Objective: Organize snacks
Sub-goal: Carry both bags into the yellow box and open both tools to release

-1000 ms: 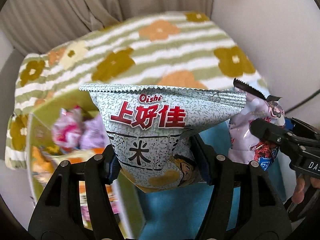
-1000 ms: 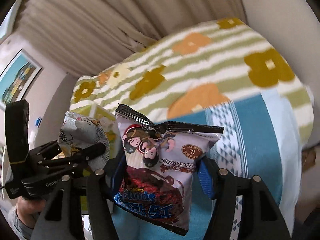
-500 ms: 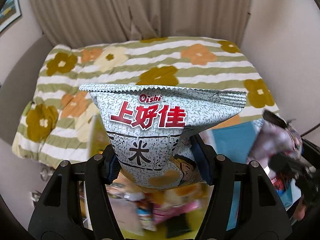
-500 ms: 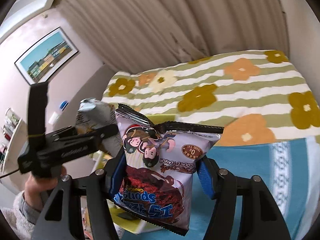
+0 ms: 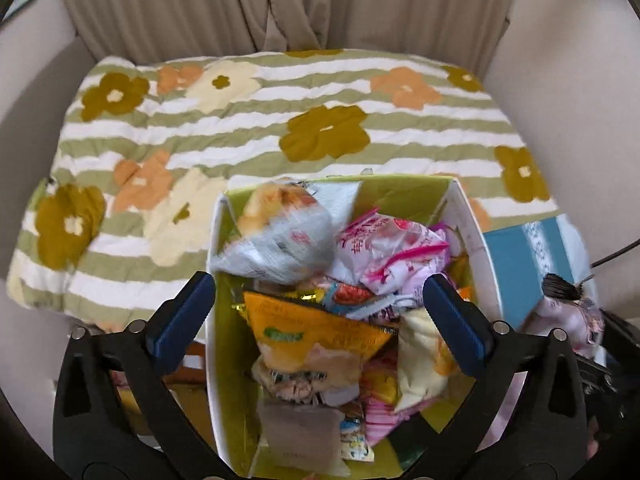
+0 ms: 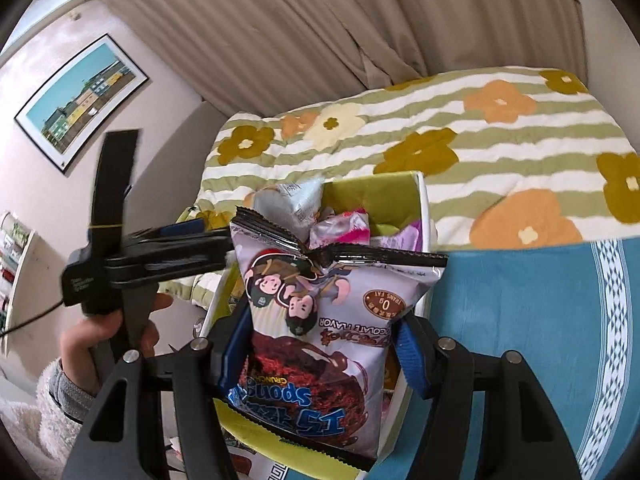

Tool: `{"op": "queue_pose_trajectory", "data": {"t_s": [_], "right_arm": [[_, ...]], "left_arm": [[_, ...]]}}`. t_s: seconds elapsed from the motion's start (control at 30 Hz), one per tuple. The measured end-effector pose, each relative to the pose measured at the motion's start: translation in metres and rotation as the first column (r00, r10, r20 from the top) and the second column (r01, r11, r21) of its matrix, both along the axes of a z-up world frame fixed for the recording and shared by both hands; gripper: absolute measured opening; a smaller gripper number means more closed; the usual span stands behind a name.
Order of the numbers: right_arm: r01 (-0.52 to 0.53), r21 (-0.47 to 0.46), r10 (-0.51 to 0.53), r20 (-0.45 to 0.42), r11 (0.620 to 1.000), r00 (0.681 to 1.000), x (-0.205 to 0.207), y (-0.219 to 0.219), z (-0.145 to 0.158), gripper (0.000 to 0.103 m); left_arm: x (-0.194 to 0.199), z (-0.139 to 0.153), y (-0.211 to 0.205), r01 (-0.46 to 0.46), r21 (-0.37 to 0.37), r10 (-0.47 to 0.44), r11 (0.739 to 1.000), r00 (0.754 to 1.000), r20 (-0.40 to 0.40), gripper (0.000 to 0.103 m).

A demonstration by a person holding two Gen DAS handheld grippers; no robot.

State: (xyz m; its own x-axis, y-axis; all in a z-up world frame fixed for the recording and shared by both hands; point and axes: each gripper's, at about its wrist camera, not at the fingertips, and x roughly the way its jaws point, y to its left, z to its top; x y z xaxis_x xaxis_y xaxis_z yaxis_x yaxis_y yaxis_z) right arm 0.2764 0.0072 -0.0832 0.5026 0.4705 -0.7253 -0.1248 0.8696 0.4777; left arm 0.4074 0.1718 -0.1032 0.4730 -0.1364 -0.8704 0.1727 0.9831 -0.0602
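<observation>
left gripper (image 5: 318,310): fingers spread wide, holding nothing, over the box
right gripper (image 6: 320,354): clamped on chocolate snack bag (image 6: 324,344)
bag: upright, long axis vertical, print upside down, crimped end up
box (image 5: 472,220): green inside, full of snack packs, grey pack (image 5: 280,240) on top
box location: on blanket (image 5: 240,120)

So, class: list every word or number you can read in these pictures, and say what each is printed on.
"CRUNCH", "Spong…": chocolate snack bag, upside down, in the right gripper.
"…OLATE FLAVOR": same bag.
"TRANS FAT", "0g": its round badge.
Packets in the snack box and left gripper lettering: too blurred.
</observation>
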Motion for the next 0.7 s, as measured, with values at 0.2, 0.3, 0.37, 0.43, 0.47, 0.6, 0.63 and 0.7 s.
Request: {"op": "queue_pose_trajectory", "data": {"t_s": [0.2, 0.3, 0.37, 0.43, 0.47, 0.6, 0.63, 0.7], "right_arm": [[0.046, -0.025, -0.046, 0.002, 0.999, 0.999, -0.013, 0.01, 0.009, 0.059], [0.045, -0.035, -0.045, 0.018, 0.998, 0.999, -0.013, 0.02, 0.016, 0.059], [0.037, -0.072, -0.035, 0.024, 0.997, 0.999, -0.01, 0.03, 0.02, 0.06], [0.004, -0.124, -0.002, 0.012, 0.992, 1.0, -0.004, 0.044, 0.021, 0.061], [-0.009, -0.133, 0.01, 0.007, 0.991, 1.0, -0.003, 0.048, 0.019, 0.062], [-0.053, -0.161, 0.054, -0.001, 0.985, 0.999, 0.002, 0.063, 0.01, 0.097], [-0.044, -0.178, 0.048, 0.02, 0.983, 0.999, -0.001, 0.064, 0.012, 0.099], [-0.028, -0.195, 0.04, 0.054, 0.98, 0.998, -0.009, 0.062, 0.015, 0.099]], "left_arm": [[-0.029, 0.009, 0.023, 0.015, 0.016, -0.016, 1.0, 0.999, 0.037, 0.103], [-0.044, 0.014, 0.038, -0.002, 0.001, 0.002, 1.0, 0.999, 0.05, 0.103], [-0.055, 0.019, 0.047, -0.021, 0.02, 0.02, 1.0, 0.997, 0.068, 0.103], [-0.064, 0.024, 0.053, -0.039, 0.042, 0.035, 0.998, 0.996, 0.088, 0.103], [-0.071, 0.026, 0.058, -0.054, 0.048, 0.049, 0.997, 0.994, 0.099, 0.103], [-0.095, 0.028, 0.07, -0.095, 0.028, 0.092, 0.995, 0.989, 0.116, 0.103], [-0.1, 0.027, 0.071, -0.103, 0.023, 0.1, 0.994, 0.988, 0.116, 0.103], [-0.114, 0.024, 0.073, -0.127, 0.012, 0.124, 0.992, 0.986, 0.107, 0.103]]}}
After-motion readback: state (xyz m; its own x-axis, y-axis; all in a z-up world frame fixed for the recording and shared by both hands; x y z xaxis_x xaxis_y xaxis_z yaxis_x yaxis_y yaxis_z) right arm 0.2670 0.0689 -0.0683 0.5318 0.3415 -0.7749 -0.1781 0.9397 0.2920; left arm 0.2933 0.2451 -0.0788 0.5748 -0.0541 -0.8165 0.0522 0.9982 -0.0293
